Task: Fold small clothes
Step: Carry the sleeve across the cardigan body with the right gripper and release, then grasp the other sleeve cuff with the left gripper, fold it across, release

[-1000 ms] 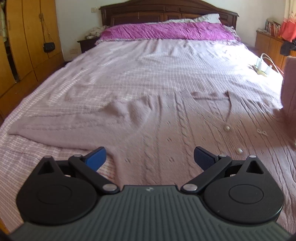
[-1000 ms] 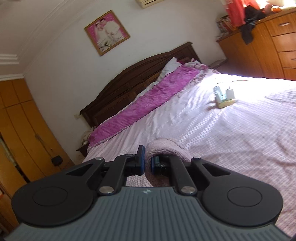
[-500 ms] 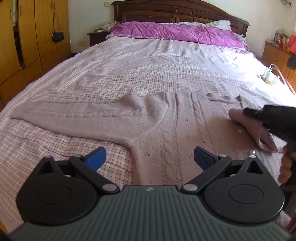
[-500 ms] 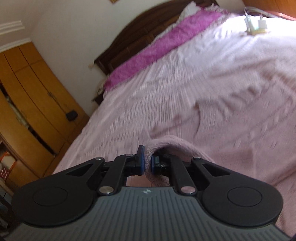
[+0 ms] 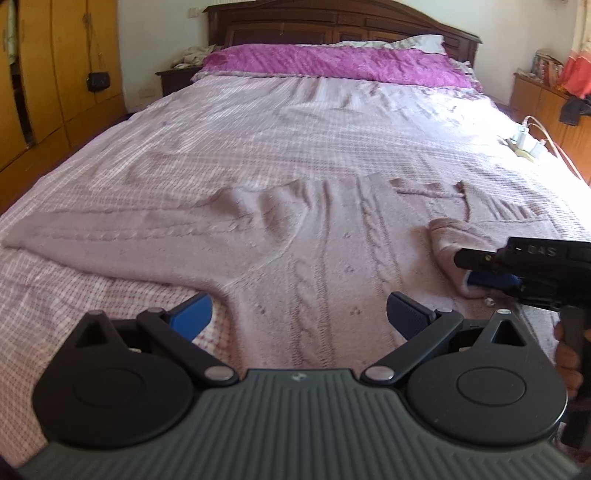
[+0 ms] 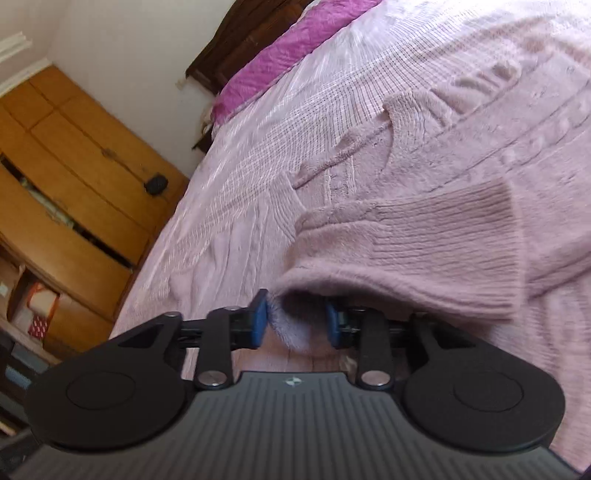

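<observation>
Pink knit: a fuzzy cable-knit cardigan (image 5: 325, 251) lies spread flat on the bed (image 5: 258, 147), front up, likely laid out so its parts can be folded inward one at a time.
Left gripper: the left gripper (image 5: 295, 317) hovers over the near hem with its blue pads spread wide and nothing between them; the cardigan body sits directly under and ahead of it, not touched.
Right gripper: in its own view the right gripper (image 6: 295, 325) has its pads a little apart with a fold of sleeve (image 6: 424, 254) between them; the left pad touches the knit, the right pad shows a gap, so I judge the hold is loosening rather than tight.
Sleeve: doubled back across the chest, ribbed cuff lying on the body just beyond the right gripper, which looks like the first inward fold being set down.
Other sleeve: the left sleeve (image 5: 110, 236) stretches straight out to the bed's left side, well apart from both grippers and not yet folded.
Buttons: a pearl button (image 5: 489, 301) shows beside the right gripper.
Far end: a magenta pillow cover (image 5: 332, 62) against the dark wooden headboard (image 5: 332, 22).
</observation>
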Motion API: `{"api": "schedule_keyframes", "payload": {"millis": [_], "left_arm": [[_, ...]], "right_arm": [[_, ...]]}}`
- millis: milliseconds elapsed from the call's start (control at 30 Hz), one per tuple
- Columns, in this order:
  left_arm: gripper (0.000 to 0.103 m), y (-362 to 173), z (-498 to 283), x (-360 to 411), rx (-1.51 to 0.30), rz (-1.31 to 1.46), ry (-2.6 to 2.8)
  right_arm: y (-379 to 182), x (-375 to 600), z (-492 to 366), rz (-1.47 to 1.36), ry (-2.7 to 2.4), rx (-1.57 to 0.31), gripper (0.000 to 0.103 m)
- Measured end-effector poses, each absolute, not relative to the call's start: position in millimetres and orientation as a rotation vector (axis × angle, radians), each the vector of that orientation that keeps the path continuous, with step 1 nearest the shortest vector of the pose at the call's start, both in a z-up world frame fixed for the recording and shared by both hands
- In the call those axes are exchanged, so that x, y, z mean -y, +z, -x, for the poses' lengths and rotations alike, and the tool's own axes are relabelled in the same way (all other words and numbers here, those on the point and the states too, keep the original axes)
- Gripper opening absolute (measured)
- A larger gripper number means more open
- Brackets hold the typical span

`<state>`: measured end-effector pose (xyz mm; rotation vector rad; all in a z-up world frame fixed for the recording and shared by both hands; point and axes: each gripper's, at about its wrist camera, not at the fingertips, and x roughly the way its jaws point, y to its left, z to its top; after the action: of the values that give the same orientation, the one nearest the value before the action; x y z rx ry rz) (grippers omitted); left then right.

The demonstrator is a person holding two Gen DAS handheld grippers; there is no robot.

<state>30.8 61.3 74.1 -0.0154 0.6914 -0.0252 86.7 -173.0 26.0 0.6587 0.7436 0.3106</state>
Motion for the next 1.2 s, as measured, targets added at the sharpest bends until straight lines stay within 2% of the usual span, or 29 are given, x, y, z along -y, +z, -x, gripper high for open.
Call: {"api": "schedule_keyframes", "payload": {"millis": [67,167,400,600,667,800,867,933,1067,1200], "left_arm": [[0.103,77.4,-33.2,-53.0,-0.686,-0.003,-0.038],[0.102,81.7,-38.7,-39.0,-0.682,-0.029,-0.043],[0.102,86.9,-45.6,6.5,-0.638,-0.094,-0.149],[0.102,76.6,-53.0,63.5,-0.594,-0.228,-0.251],[0.097,69.4,-55.0,82.9,-0.576,-0.291,-0.29],[0.094,48.8,-66.0,115.9,-0.594,-0.406,-0.339],[0.085,39.0,-73.2,126.0,-0.61,-0.447,-0.35],[0.084,33.2,-78.0,133.7,-0.605,-0.482,-0.367],[0.075,25.1,-76.9,147.4,-0.584,-0.574,-0.439],[0.072,16.6,-72.4,156.7,-0.547,-0.655,-0.499]], "right_arm": [[38.9,183.5,-72.0,-0.616,0.305,-0.727,0.054],[57.9,200.7,-52.7,-0.554,0.282,-0.664,0.059],[80.5,247.6,-24.2,-0.434,0.058,-0.573,0.064],[63.7,287.1,-16.6,-0.462,-0.023,-0.563,0.065],[53.1,291.7,-18.3,-0.467,-0.038,-0.562,0.065],[38.8,299.5,-18.5,-0.466,-0.056,-0.573,0.065],[35.7,302.6,-18.1,-0.478,-0.06,-0.573,0.065],[34.8,303.7,-18.4,-0.499,-0.051,-0.574,0.065],[34.6,300.5,-18.6,-0.488,-0.046,-0.586,0.065],[33.9,298.6,-21.4,-0.479,-0.046,-0.596,0.065]]}}
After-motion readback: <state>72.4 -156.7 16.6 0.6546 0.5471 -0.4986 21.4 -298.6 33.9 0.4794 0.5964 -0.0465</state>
